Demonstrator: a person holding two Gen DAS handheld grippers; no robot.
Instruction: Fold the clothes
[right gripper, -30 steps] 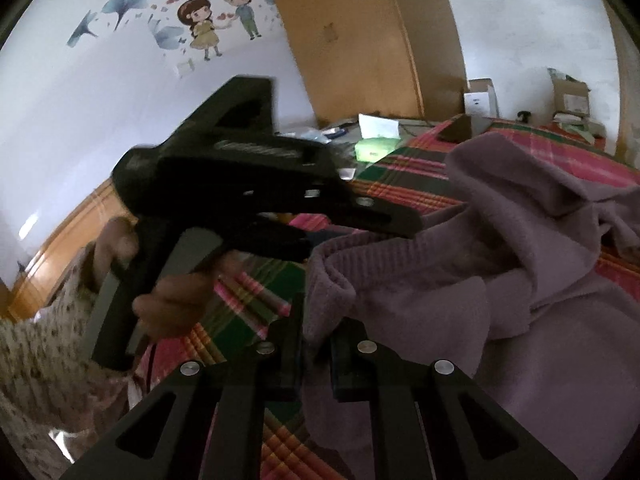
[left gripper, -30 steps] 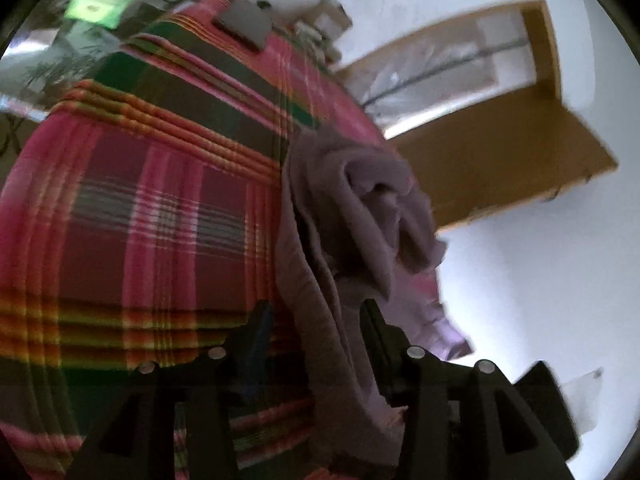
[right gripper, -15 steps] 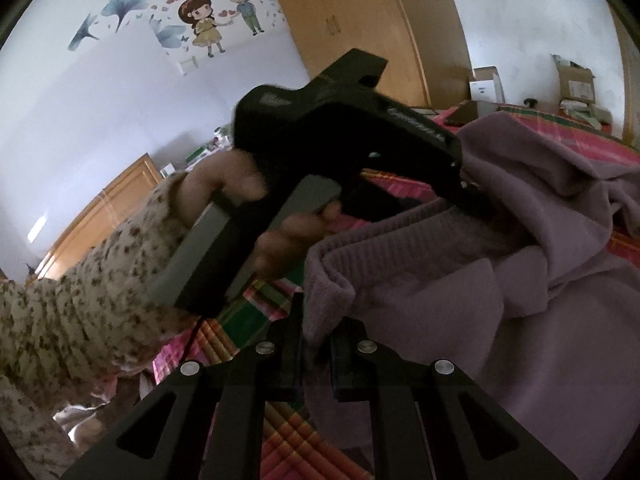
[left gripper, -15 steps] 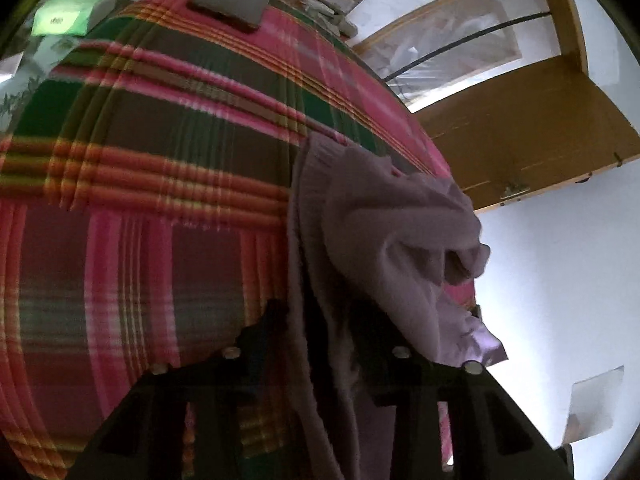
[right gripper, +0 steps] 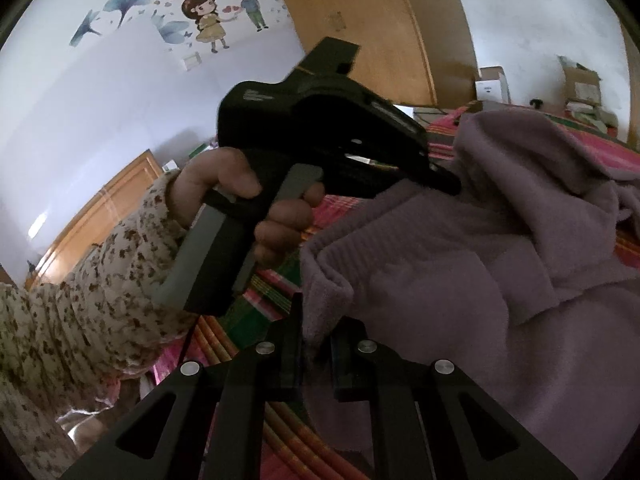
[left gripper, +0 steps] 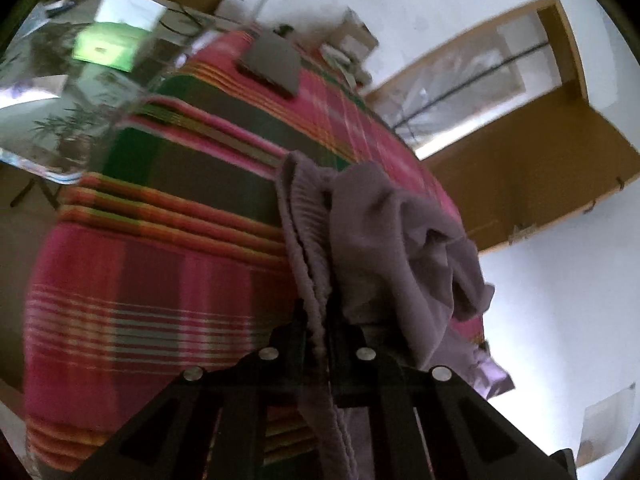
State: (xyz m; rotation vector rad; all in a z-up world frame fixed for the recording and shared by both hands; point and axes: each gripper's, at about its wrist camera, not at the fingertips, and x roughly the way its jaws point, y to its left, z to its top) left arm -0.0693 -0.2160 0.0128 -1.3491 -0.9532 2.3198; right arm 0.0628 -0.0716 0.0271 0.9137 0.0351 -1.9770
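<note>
A second ago the left gripper stood with its fingers wide on either side of the ribbed hem; now the jaws are closing, the pads nearly together with that hem pinched between them. In the right wrist view the same tool has swung from a level pose low on the left to one higher and nearer the garment, its tips pressed into the cloth.

The garment is a lilac knitted piece, bunched and rumpled. It lies on a plaid cover of pink, green and orange stripes, near the cover's right edge as the left camera sees it. From the left gripper a ribbed band runs up and away, and the rest of the cloth hangs in loose folds to the right of it.

The right gripper is clenched on another ribbed edge of the garment, a fold of it wedged between the two fingers. The two grip points seem to lie along one hem, though the folds hide the stretch between them.

A hand in a flowered sleeve squeezes the left tool's grey trigger. A flat dark object lies at the cover's far end; blur hides what it is.
</note>
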